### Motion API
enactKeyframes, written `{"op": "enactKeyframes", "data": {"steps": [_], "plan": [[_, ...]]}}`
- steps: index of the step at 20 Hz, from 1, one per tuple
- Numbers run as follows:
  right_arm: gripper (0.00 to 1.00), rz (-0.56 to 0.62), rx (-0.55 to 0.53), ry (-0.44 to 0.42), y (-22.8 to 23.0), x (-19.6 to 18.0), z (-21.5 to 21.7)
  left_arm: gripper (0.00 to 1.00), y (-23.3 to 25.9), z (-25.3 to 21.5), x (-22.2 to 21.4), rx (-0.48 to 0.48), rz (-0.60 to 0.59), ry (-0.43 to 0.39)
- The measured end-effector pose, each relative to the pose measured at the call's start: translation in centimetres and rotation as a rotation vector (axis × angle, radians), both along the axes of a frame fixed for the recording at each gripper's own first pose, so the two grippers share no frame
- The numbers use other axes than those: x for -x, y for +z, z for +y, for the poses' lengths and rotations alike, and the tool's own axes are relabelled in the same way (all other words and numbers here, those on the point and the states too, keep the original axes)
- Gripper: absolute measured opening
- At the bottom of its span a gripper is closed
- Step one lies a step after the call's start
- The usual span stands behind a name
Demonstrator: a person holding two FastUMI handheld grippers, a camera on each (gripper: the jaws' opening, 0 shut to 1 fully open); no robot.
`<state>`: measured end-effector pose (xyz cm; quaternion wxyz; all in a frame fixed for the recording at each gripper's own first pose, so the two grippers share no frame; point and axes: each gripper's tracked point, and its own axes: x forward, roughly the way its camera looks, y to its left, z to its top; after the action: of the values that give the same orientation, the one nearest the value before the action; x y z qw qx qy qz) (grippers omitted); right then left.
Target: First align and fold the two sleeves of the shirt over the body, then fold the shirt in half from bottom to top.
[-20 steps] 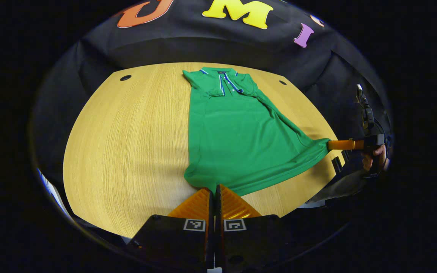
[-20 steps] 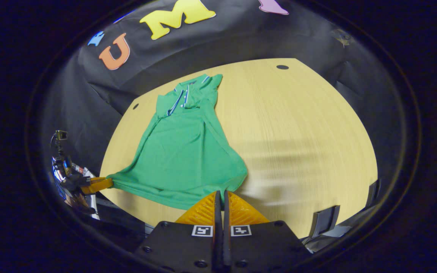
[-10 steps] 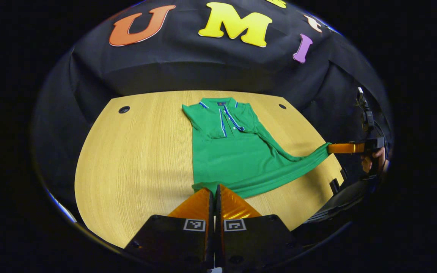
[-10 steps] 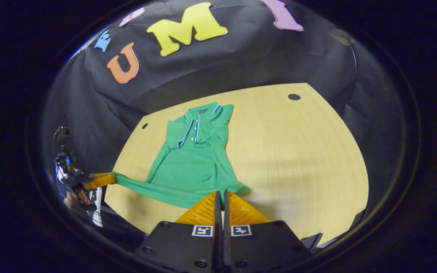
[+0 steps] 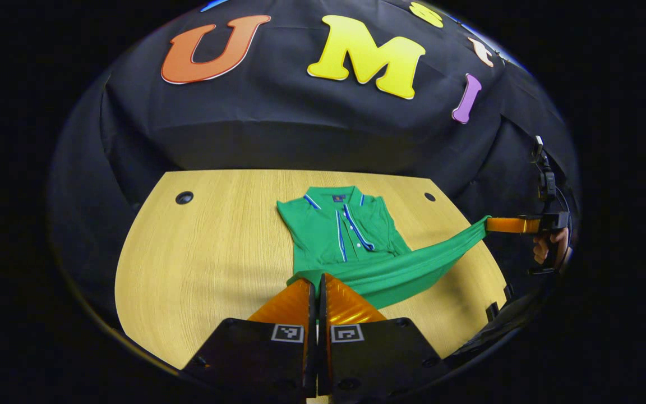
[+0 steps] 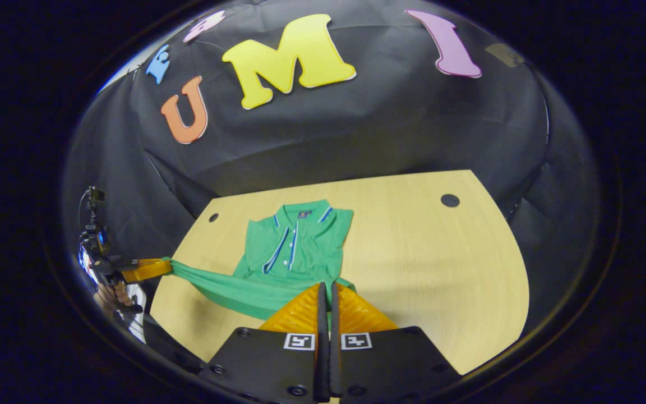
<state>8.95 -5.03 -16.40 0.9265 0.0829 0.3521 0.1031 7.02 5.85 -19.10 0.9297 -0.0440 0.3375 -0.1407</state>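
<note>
With the left gripper and right gripper each clamped on a hem corner of the green polo shirt lifted over the wooden table, uneven carrying could skew the fold.

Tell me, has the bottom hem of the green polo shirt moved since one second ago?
Yes. The hem is lifted off the wooden table and carried toward the collar, which stays put.

A light wooden table with rounded corners stood against the booth's black cloth wall. Two dark round holes sat near its far corners, and soft shadows lay across the grain.
</note>
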Motion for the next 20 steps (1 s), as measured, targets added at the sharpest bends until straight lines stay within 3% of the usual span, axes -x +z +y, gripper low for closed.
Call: {"op": "enactKeyframes", "data": {"steps": [3,11,20], "plan": [[0.02,-0.03,0.005,-0.009,1.1,-4.2,-0.6,0.04,1.0,0.5,-3.5,0.045,-0.012,0.041],[0.0,-0.069,0.009,-0.023,0.1,-14.3,-0.9,0.04,0.0,1.3,-14.5,0.054,-0.047,0.1],[0.02,-0.097,0.13,0.042,-8.6,-22.5,0.8,0.04,-6.4,1.5,-23.2,0.001,-0.032,0.142]]}}
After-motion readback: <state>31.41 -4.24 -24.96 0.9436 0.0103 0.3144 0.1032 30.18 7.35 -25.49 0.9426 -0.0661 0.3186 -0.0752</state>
